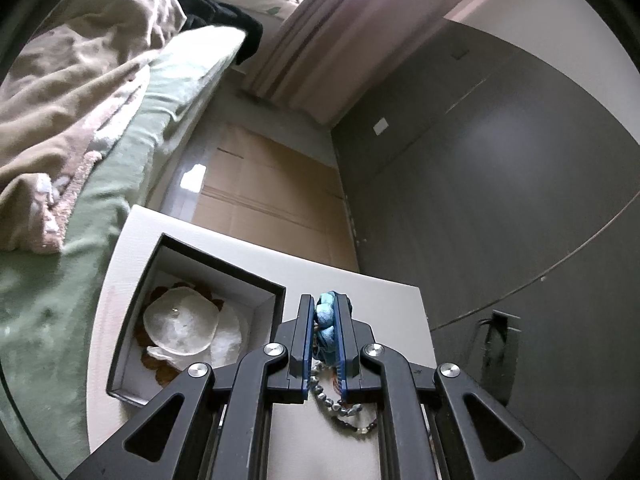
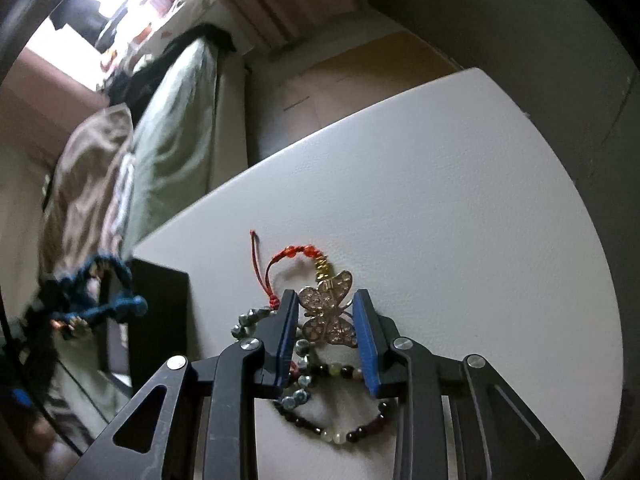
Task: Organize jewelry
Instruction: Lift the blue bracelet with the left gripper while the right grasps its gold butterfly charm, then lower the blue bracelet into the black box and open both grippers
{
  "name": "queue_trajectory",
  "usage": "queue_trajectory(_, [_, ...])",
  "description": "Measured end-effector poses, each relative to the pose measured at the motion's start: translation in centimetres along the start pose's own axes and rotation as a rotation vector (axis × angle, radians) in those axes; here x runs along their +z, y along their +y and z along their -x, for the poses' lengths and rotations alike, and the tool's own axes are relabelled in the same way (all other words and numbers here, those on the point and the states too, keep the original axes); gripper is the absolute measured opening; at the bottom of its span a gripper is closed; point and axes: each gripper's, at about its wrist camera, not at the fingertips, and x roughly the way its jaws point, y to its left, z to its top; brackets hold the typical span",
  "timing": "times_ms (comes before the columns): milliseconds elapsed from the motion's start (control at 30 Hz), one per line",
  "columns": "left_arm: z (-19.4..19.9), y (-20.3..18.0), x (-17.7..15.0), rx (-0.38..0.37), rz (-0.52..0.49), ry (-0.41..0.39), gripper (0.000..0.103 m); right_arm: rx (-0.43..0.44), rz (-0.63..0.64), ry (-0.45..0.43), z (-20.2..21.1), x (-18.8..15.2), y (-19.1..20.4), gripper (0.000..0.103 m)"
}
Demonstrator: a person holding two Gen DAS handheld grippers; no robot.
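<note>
My left gripper [image 1: 325,312] is shut on a blue knotted cord bracelet [image 1: 325,322], held above the white table [image 1: 360,284] just right of the open black jewelry box [image 1: 192,312]. The same bracelet shows blurred at the left of the right wrist view [image 2: 100,304]. The box holds white shell discs [image 1: 182,330] and brown pieces. My right gripper [image 2: 326,312] is open, its fingers on either side of a gold butterfly brooch [image 2: 330,314] lying on the table. A red cord bracelet [image 2: 296,258], a grey bead strand [image 2: 298,394] and a dark bead bracelet [image 2: 344,432] lie around it.
A bed with a green sheet [image 1: 60,280] and a beige blanket [image 1: 68,92] lies left of the table. A grey wardrobe [image 1: 500,180] stands to the right. Flattened cardboard [image 1: 272,196] covers the floor beyond the table, with curtains [image 1: 316,32] behind.
</note>
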Motion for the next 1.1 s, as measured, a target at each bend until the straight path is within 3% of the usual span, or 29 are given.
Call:
queue_trajectory(267, [1.6,0.5,0.1,0.010,0.004,-0.025,0.009,0.172,0.011,-0.050,2.2,-1.1,2.0,0.029])
queue_trajectory(667, [3.9,3.1,1.0,0.063,0.029,-0.059,0.009,0.339,0.079,-0.086,2.6,-1.8,7.7,0.029])
queue_trajectory(1100, [6.3,6.8,3.1,0.102,0.096,-0.121,0.009,0.491,0.118,-0.024,-0.6,-2.5,14.0,0.030])
